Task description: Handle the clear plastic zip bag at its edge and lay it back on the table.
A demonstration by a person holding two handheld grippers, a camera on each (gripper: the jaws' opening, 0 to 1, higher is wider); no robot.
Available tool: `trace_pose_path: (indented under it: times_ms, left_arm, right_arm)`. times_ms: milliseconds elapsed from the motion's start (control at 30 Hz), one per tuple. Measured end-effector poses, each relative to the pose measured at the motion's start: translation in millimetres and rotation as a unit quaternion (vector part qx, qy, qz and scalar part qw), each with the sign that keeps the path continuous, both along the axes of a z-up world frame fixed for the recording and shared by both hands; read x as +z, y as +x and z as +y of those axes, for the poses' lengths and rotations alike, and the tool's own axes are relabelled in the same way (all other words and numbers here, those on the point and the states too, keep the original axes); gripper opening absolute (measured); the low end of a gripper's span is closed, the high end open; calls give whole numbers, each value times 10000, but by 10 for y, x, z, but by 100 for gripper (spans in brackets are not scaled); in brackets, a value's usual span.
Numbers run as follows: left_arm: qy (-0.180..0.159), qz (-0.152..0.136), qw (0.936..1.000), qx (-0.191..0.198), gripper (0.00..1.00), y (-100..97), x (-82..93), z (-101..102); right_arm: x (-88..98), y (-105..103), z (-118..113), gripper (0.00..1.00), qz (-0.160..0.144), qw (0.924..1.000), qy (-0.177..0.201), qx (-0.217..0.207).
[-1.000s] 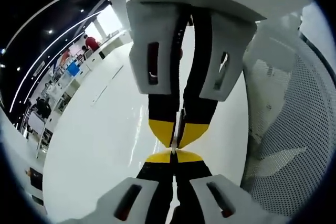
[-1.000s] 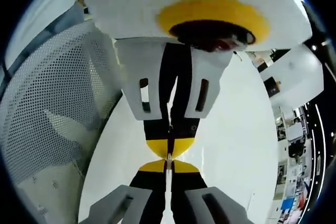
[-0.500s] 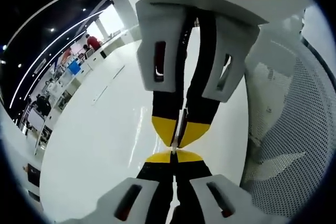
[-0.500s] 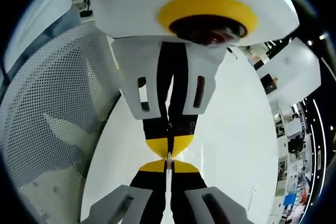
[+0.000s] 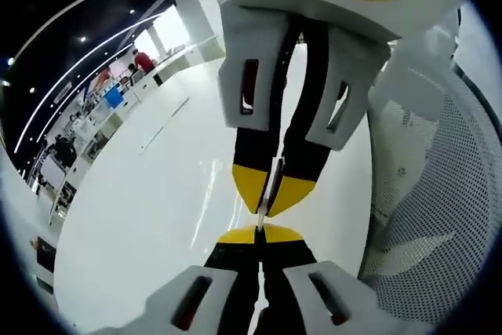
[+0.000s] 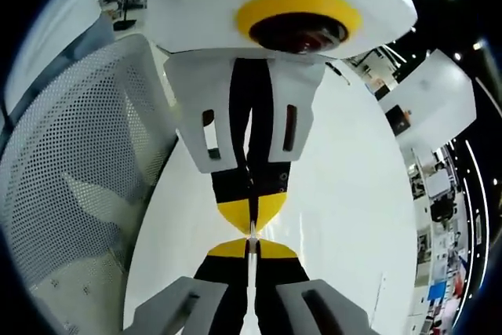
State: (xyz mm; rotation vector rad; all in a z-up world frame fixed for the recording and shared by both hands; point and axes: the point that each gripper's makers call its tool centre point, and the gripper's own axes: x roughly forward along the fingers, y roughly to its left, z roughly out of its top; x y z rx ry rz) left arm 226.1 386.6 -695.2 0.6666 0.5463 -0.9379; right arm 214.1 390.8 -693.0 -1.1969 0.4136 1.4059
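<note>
Left gripper (image 5: pixel 259 234): in the left gripper view its yellow-tipped jaws were clenched, with a thin pale strip pinched between them.
Clear plastic zip bag (image 5: pixel 260 288): seen edge-on as that thin strip, it ran between the pads of both tongs, held up off the surface. The rest of the bag was too thin and clear to make out.
Right gripper (image 6: pixel 252 247): in the right gripper view its jaws were also closed tight on the bag's edge, meeting the left gripper tip to tip.
Change, left gripper view: against half a second before, the right gripper sat a little further right and more tilted, its yellow tips slightly off line with the left's. The whole picture had shifted too, so the camera had moved.
Change, right gripper view: the facing left gripper stood a touch higher in the picture; both grips were unchanged.
White surface (image 5: pixel 141 217): glossy and bright, it lay beyond the tongs.
Perforated white panel (image 5: pixel 439 194): curved mesh stood just beside the tongs.
Far room: dark ceiling with light strips, and a person in red (image 5: pixel 142 61) at distant counters.
</note>
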Motion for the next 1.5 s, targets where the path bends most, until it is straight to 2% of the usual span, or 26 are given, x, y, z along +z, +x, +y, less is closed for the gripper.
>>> trace_pose_path:
  times_ms: [467, 1500]
  left_arm:
    - [-16, 21, 10000, 26, 0, 37, 7, 15]
    - [-9, 38, 10000, 8, 0, 39, 17, 12]
  right_arm:
    - [-11, 79, -80, 0, -22, 9999, -74, -67]
    - [-3, 76, -105, 0, -32, 9999, -83, -99]
